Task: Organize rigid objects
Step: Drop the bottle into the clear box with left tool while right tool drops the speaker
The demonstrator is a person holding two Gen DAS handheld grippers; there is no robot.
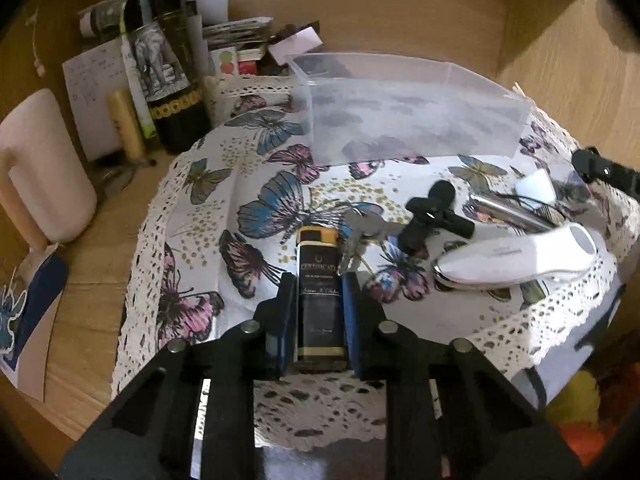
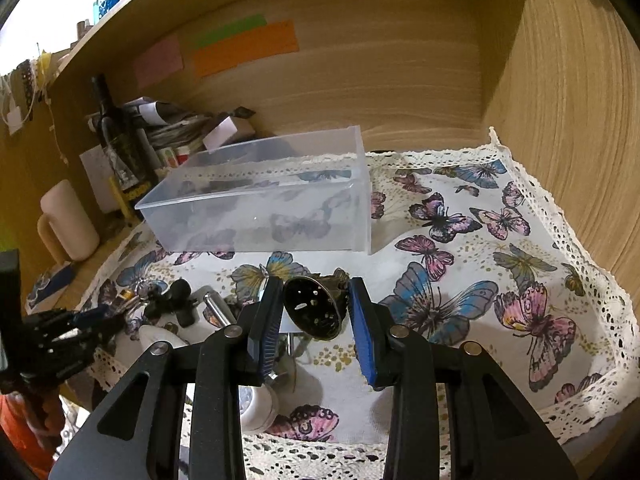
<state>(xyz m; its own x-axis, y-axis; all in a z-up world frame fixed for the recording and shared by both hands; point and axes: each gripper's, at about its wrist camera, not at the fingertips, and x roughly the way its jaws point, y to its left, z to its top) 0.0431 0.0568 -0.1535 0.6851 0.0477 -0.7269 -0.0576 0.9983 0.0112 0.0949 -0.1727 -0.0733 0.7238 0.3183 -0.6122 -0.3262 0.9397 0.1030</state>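
My left gripper (image 1: 316, 280) is shut on a black and gold box (image 1: 320, 292), held just above the butterfly cloth (image 1: 248, 184). My right gripper (image 2: 314, 292) is shut on a dark metal funnel-shaped piece (image 2: 314, 312), its round perforated face toward the camera. A clear plastic bin (image 1: 400, 112) stands on the cloth at the back; in the right wrist view the bin (image 2: 260, 200) is ahead and left. A black clip-like part (image 1: 434, 216), a bunch of keys (image 1: 360, 232), a chrome tube (image 1: 508, 212) and a white handheld device (image 1: 516, 256) lie on the cloth to the right.
A dark wine bottle (image 1: 164, 56), papers and small boxes (image 1: 236, 36) crowd the back left corner. A pink mug (image 1: 44, 172) stands at left. Wooden walls (image 2: 560, 100) close the back and right. The left gripper shows in the right wrist view (image 2: 60, 332).
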